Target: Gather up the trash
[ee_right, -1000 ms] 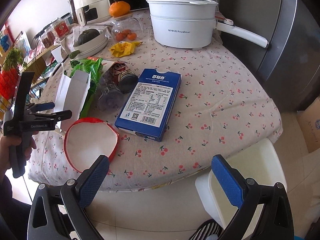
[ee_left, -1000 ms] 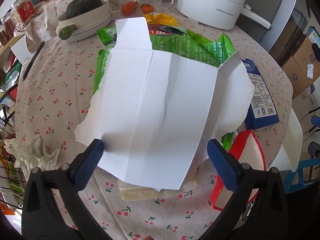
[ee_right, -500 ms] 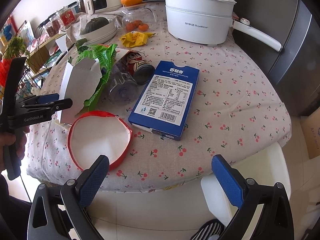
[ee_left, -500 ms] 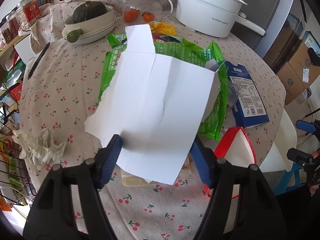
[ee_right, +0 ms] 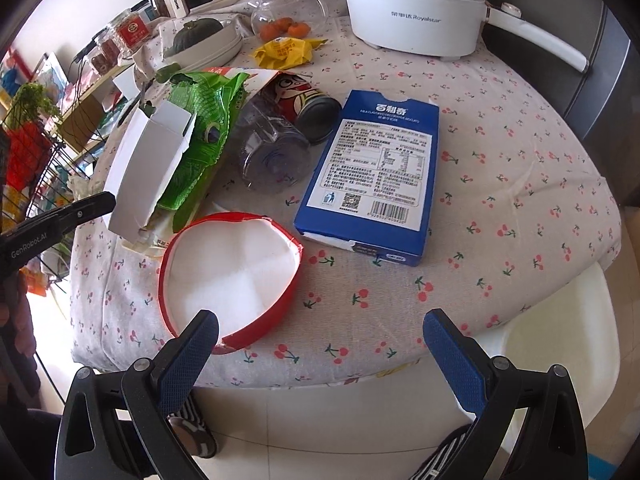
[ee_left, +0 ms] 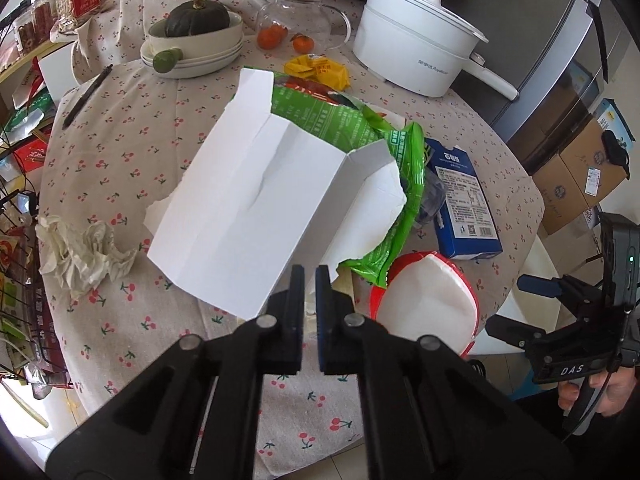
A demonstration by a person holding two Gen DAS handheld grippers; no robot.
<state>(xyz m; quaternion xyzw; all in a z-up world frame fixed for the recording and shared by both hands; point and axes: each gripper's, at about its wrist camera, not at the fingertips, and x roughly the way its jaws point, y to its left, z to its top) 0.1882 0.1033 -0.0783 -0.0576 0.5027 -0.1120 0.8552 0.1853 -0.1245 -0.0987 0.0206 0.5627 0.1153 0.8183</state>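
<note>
A flattened white carton tilts up off the cherry-print tablecloth. My left gripper has its jaws closing, nearly together, on the carton's near folded edge. From the right wrist view the carton looks bent into a trough. Under it lies a green snack bag. A blue box, a clear bottle, a can, a yellow wrapper and a red-rimmed white lid lie nearby. Crumpled tissue sits at the left. My right gripper is open over the table's front edge, empty.
A white electric pot, stacked bowls with a squash, a glass jar with small oranges and a pen sit at the back. A wire rack stands left; a white stool stands below the table's edge.
My left jaws went from wide open to nearly together around the carton, which folded and tilted up. The right gripper came lower and closer to the lid and blue box.
</note>
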